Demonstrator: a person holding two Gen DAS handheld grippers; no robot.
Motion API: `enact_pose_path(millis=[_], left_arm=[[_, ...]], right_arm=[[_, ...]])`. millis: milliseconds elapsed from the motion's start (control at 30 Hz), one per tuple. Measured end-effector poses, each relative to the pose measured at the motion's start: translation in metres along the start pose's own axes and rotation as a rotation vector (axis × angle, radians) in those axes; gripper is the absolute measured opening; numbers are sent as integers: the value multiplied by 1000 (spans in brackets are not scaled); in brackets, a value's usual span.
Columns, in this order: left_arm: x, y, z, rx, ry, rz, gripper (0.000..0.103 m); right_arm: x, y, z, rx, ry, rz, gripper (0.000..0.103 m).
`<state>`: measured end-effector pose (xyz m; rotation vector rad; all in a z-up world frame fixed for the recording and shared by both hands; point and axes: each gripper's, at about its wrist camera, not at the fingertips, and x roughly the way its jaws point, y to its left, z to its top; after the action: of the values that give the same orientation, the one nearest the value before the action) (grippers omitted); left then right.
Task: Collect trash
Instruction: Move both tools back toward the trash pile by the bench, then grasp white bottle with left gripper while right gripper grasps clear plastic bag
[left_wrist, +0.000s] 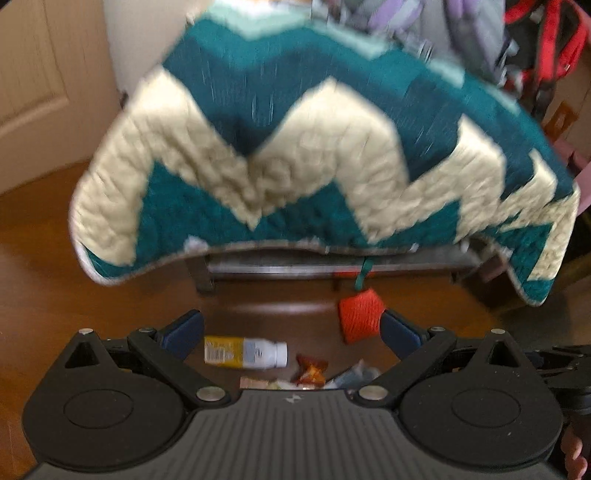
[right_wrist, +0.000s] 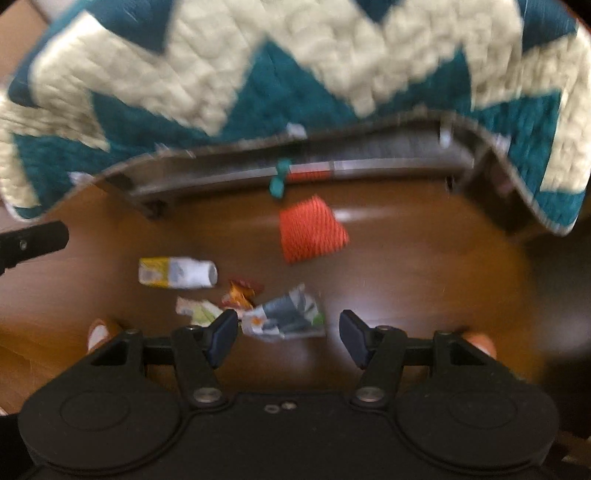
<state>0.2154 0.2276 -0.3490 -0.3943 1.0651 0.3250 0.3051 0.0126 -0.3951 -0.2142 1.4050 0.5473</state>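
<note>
Trash lies on the brown wooden floor in front of a bed. A small yellow and white bottle lies on its side. Beside it sit a red-orange candy wrapper, a crumpled grey-green packet and a pale green-white wrapper. My left gripper hangs open above the pile, nothing between its fingers. My right gripper is open too, with the grey-green packet on the floor just beyond its jaws, not gripped. Both views are blurred.
A teal and cream zigzag quilt drapes over the bed edge, above a grey bed frame. An orange knitted pouch hangs on a teal cord. The person's feet flank the right gripper. Bags stand at far right.
</note>
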Motion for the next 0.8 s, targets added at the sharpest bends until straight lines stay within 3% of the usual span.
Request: enact_pose_path(millis=[300,600,800], left_arm=[[89,14,-11,187,199,-48,102],[161,14,-32,478,287,-67,102],[209,25,-46,581,335,-69,102]], right_arm=[[80,-14,2,148,162,3,60],[157,-29,-2,418,303,17,60],[191,-47,-2,636,353,25,60]])
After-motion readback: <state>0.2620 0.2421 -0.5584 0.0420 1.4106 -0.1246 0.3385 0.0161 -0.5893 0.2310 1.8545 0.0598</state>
